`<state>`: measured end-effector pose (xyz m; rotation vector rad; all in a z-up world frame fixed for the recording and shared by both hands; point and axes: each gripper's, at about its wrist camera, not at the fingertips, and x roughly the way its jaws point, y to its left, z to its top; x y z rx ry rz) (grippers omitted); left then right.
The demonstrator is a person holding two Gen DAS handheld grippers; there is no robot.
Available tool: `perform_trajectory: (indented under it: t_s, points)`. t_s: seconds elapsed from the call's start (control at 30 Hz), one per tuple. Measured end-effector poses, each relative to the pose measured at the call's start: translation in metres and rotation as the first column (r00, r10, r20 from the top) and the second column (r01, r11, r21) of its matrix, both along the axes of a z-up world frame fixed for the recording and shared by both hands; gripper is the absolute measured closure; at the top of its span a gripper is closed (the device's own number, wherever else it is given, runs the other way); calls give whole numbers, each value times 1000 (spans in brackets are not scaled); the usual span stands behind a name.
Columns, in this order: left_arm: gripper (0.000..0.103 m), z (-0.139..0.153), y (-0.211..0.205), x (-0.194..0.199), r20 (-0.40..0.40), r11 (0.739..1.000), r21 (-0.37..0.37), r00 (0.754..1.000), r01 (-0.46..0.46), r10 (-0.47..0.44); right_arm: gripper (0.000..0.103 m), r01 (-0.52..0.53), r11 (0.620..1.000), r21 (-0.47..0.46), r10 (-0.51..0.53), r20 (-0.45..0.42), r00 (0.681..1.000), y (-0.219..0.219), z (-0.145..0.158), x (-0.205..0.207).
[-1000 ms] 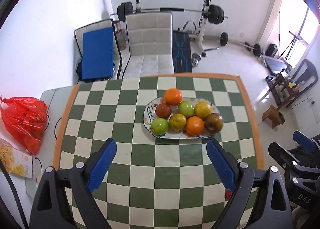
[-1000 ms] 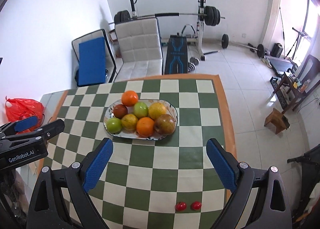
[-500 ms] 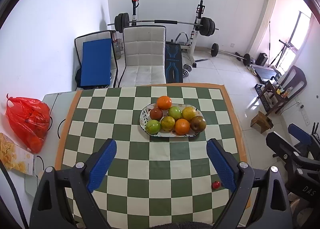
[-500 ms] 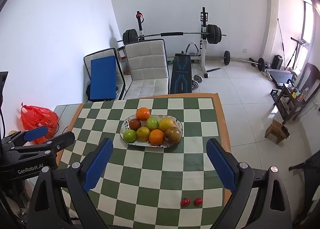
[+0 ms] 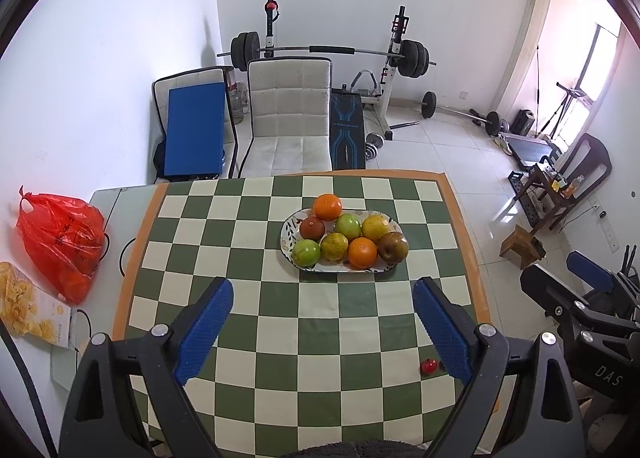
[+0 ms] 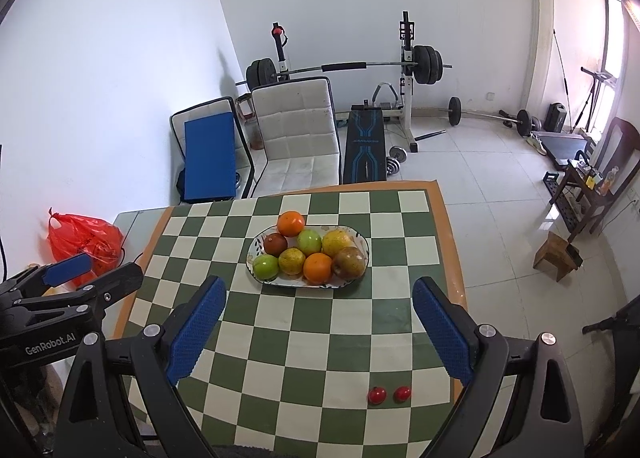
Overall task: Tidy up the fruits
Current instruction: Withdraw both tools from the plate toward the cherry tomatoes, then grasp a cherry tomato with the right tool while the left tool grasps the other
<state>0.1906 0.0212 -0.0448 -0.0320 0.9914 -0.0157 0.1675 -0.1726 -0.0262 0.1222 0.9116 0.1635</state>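
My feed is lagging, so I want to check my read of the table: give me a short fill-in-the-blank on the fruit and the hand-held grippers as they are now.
1. The plate holds ____ fruits.
2. The two small red fruits lie on the table, ____ the plate.
3. Both the left hand-held gripper and the right hand-held gripper are open and hold ____.
4. The fruit at the plate's far edge is an ____ one.

Missing words: eight; off; nothing; orange
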Motion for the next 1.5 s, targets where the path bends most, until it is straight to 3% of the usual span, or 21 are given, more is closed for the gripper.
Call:
perform_trajectory:
  t_s: [0.07, 0.1, 0.2, 0.33, 0.4, 0.5, 0.6, 0.7, 0.8, 0.87, 0.93, 0.97, 1.17, 1.27, 1.4, 1.43, 1.5]
  points:
    - [8, -3, -1, 2, -11, 1000, -9, 1000, -5, 5, 1, 12, 1000, 25, -11, -17, 1000, -5, -6, 2]
    - [1, -7, -2, 4, -24, 1000, -5, 1000, -6, 6, 1, 14, 999, 37, -13, -27, 1000, -7, -10, 4]
    - [0, -25, -8, 14, -56, 999, 36, 998, -13, 15, 1, 41, 997, 68, -33, -111, 993, -21, -41, 13]
    - [0, -71, -21, 31, -143, 997, 71, 990, 4, 6, 1, 117, 990, 82, -88, -295, 951, -47, -119, 22]
    - [0, -100, -27, 39, -205, 997, 81, 979, 20, -3, 1, 171, 983, 74, -128, -394, 910, -64, -169, 21]
    - [0, -152, -45, 49, -307, 990, 132, 952, 55, -12, 4, 256, 964, 78, -180, -518, 836, -89, -237, 12]
    - [0, -204, -65, 55, -396, 972, 209, 918, 111, -19, 21, 330, 940, 87, -211, -610, 764, -111, -297, -1]
    - [0, -245, -81, 58, -480, 964, 220, 877, 152, -29, 28, 380, 922, 78, -239, -657, 715, -125, -342, -10]
    - [0, -279, -98, 57, -558, 956, 208, 828, 205, -56, 38, 410, 909, 81, -250, -680, 689, -132, -369, -14]
    - [0, -297, -109, 55, -598, 946, 208, 798, 247, -76, 57, 409, 909, 82, -243, -693, 678, -133, -383, -15]
    - [0, -308, -119, 52, -628, 942, 192, 772, 274, -97, 67, 408, 909, 85, -235, -703, 671, -133, -392, -17]
    - [0, -312, -124, 51, -638, 940, 187, 763, 285, -105, 71, 401, 912, 86, -236, -689, 685, -133, -391, -18]
    - [1, -320, -161, 40, -672, 935, 70, 709, 347, -213, 73, 426, 899, 101, -264, -650, 712, -150, -373, -33]
    - [3, -328, -187, 32, -695, 918, -11, 657, 397, -292, 73, 455, 885, 97, -291, -647, 704, -163, -365, -44]
    - [12, -341, -220, 24, -699, 879, -72, 605, 471, -381, 73, 485, 871, 72, -327, -652, 684, -181, -358, -56]
    - [15, -344, -225, 23, -696, 869, -75, 598, 490, -397, 73, 493, 868, 61, -339, -654, 676, -184, -357, -61]
    - [47, -351, -235, 19, -704, 850, -86, 573, 519, -421, 73, 506, 861, 52, -353, -656, 667, -188, -354, -57]
